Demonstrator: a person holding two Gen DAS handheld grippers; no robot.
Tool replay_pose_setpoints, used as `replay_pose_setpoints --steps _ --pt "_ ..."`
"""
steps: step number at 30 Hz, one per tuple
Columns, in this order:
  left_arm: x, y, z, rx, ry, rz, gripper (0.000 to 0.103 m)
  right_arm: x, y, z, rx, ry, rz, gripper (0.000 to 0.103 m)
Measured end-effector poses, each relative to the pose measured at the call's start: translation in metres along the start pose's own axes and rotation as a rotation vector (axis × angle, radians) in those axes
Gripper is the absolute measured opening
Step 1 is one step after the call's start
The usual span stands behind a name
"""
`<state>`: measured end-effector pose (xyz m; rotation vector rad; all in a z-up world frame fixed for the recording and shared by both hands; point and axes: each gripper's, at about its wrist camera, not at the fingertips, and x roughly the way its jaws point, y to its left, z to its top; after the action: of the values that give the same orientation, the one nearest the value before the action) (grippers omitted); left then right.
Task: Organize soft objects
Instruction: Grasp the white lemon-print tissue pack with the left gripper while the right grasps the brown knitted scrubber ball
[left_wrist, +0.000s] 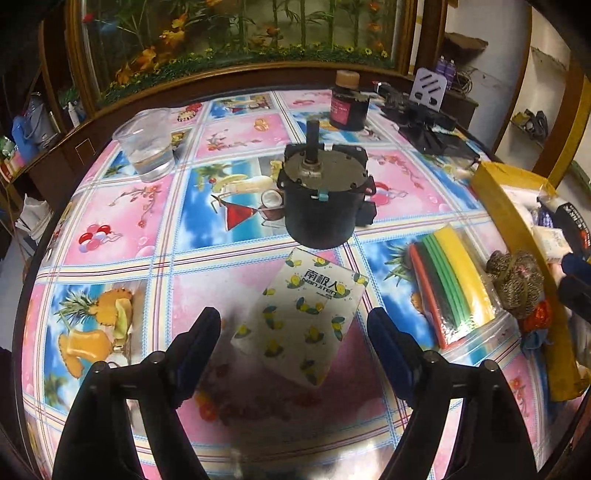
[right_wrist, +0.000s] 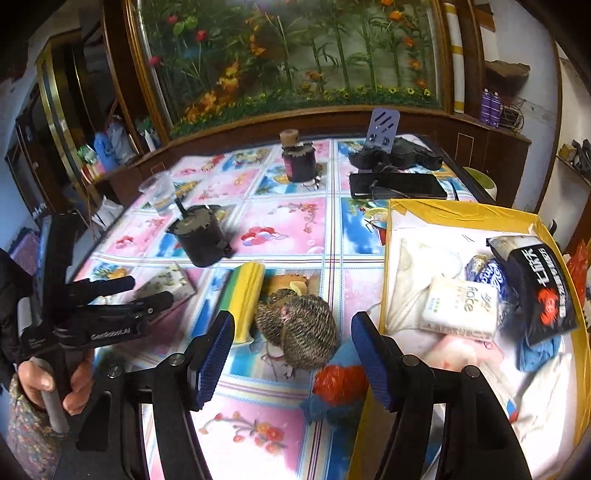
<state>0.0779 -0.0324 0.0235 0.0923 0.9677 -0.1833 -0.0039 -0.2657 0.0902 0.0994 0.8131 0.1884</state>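
The yellow box (right_wrist: 402, 210) at the table's right edge holds white cloths and packets; the white tissue pack (left_wrist: 303, 317) with lemon print lies flat between the open left gripper (left_wrist: 293, 328), untouched; the brown knitted ball (right_wrist: 299, 332) sits before the open, empty right gripper (right_wrist: 291, 347).
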Motion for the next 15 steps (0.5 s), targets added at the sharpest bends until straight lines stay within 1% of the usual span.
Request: replay_pose_setpoints --steps 1,3,4,6,7,8,9,10,12,15 --pt "0.004 -0.002 0.0 0.004 0.011 0.003 0.081 0.01 -0.001 0.003 0.003 0.034 -0.013 0.07" --pt "0.009 -0.005 -0.001 0.014 0.024 0.008 0.081 0.02 -0.005 0.006 0.016 0.055 -0.001 0.07" --pt "0.011 -0.007 -0.001 0.017 0.026 0.011 0.081 0.026 -0.006 0.007 0.015 0.07 -0.009 0.07" --pt "0.014 -0.009 -0.003 0.029 0.036 0.039 0.08 0.037 -0.007 0.006 0.023 0.101 -0.017 0.07" --pt "0.016 -0.01 -0.004 0.031 0.036 0.046 0.079 0.039 -0.007 0.005 0.025 0.112 -0.019 0.07" --pt "0.015 -0.009 -0.004 0.022 0.031 0.042 0.071 0.045 -0.006 0.003 0.024 0.14 -0.025 0.07" --pt "0.014 -0.008 -0.004 0.012 0.029 0.032 0.068 0.049 -0.005 0.001 0.024 0.156 -0.012 0.067" --pt "0.013 -0.008 -0.005 0.008 0.029 0.033 0.066 0.05 -0.003 -0.001 0.02 0.158 -0.006 0.064" --pt "0.012 -0.007 -0.006 0.003 0.021 0.048 0.064 0.05 0.0 -0.004 0.003 0.144 -0.024 0.06" --pt "0.008 -0.003 -0.007 -0.016 0.006 0.066 0.061 0.041 -0.002 -0.006 0.028 0.111 0.006 0.058"
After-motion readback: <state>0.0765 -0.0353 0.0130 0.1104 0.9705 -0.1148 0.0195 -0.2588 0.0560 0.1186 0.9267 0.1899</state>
